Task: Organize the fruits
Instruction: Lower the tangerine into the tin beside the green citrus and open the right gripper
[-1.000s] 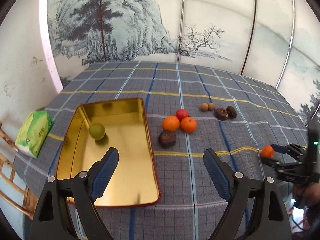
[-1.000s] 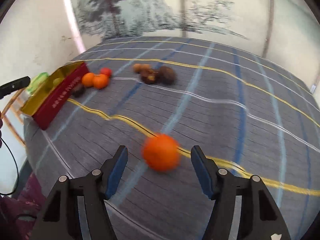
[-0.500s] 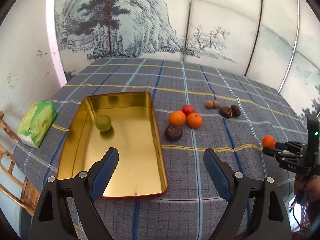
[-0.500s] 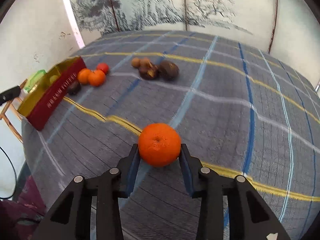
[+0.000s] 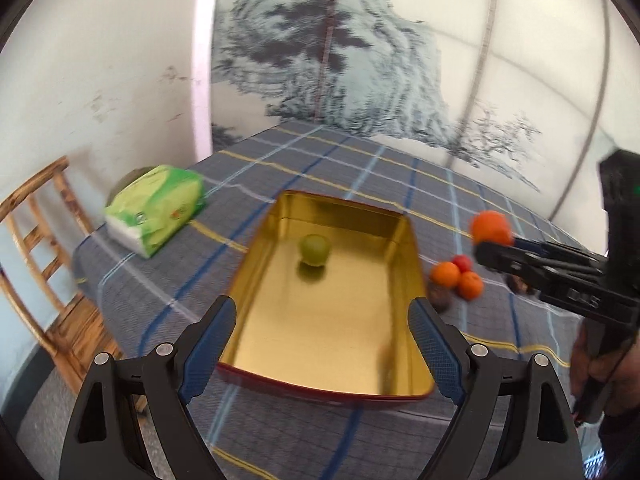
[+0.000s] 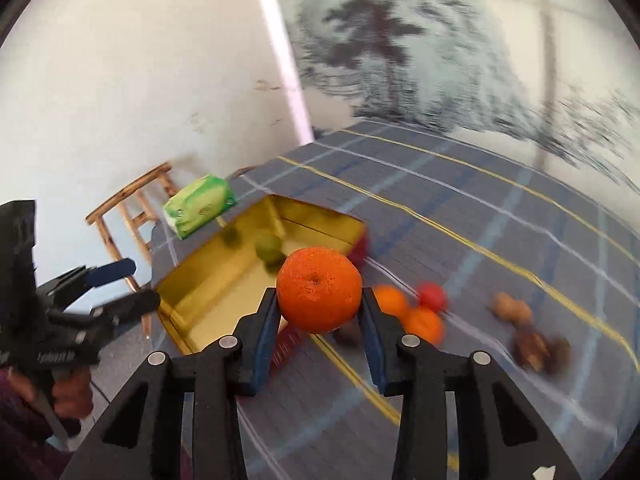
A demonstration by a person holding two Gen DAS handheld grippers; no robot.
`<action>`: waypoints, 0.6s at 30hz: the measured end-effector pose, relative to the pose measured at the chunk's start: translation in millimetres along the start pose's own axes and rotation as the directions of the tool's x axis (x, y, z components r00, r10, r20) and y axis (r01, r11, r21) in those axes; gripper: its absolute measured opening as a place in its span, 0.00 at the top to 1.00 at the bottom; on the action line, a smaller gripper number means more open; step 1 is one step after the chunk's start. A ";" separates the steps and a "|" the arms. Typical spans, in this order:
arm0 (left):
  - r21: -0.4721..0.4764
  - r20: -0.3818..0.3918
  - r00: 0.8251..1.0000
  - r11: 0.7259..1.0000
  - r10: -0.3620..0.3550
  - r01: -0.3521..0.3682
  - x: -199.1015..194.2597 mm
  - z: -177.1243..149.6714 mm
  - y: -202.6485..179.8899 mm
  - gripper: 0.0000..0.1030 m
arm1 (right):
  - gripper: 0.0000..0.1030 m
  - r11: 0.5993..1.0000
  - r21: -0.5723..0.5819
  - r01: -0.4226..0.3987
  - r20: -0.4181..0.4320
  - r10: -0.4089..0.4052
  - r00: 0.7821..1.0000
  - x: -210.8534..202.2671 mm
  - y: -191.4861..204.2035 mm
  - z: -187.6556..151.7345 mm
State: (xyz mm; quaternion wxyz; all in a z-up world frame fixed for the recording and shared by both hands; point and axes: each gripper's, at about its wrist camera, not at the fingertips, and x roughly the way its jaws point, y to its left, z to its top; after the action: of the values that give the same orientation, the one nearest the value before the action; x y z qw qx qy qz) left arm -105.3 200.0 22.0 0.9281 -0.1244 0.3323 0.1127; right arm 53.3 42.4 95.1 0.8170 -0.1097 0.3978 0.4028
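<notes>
My right gripper is shut on an orange and carries it above the cloth, close to the right side of the gold tin tray. Seen from the left wrist, that orange hangs in the air right of the tray. A green fruit lies inside the tray. My left gripper stands open over the tray's near end with nothing between its fingers. Two oranges, a red fruit and a dark fruit lie just right of the tray.
A green tissue pack lies at the table's left corner, with a wooden chair beyond the edge. Brown nuts and dark fruits sit farther right on the checked cloth. A painted screen stands behind the table.
The right gripper closed on the orange, lifted it and carried it leftwards to the tray. The left gripper swung left, so the tray now lies straight ahead of it.
</notes>
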 end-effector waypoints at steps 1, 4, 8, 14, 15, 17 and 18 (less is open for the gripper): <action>0.004 -0.010 1.000 1.000 0.009 -0.009 2.0 0.9 2.5 0.15 | 0.65 1.000 -0.005 -0.016 -0.018 0.016 1.000 15.1 3.9 6.4; 0.036 -0.022 0.998 0.998 0.051 -0.050 7.1 2.8 7.7 0.15 | 0.65 0.999 -0.032 -0.023 -0.078 0.020 0.997 55.3 12.2 17.9; 0.050 -0.047 0.997 0.997 0.054 -0.052 13.8 3.5 15.5 0.15 | 0.65 0.999 -0.035 -0.005 -0.154 0.000 0.988 101.4 12.6 26.4; 0.051 -0.081 0.993 0.996 0.083 -0.079 28.1 5.5 23.3 0.14 | 0.65 1.000 -0.001 0.012 -0.208 -0.012 0.978 138.3 0.9 30.9; 0.053 -0.087 0.992 0.995 0.089 -0.084 30.7 5.4 24.2 0.14 | 0.64 1.000 -0.001 0.018 -0.207 -0.018 0.978 141.0 0.4 31.3; 0.054 -0.089 0.991 0.994 0.096 -0.092 33.9 5.3 26.1 0.14 | 0.64 1.000 -0.003 0.019 -0.201 -0.019 0.979 143.8 0.2 35.8; 0.055 -0.087 0.991 0.994 0.102 -0.097 35.0 5.0 27.0 0.14 | 0.64 1.000 0.005 0.017 -0.204 -0.016 0.979 146.0 -0.6 37.4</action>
State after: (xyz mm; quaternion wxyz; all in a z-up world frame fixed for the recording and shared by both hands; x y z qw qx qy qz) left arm -83.8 231.4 -1.0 0.9083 -0.0891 0.3822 0.1449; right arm 127.2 144.1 11.8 0.7754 -0.1511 0.4801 0.3813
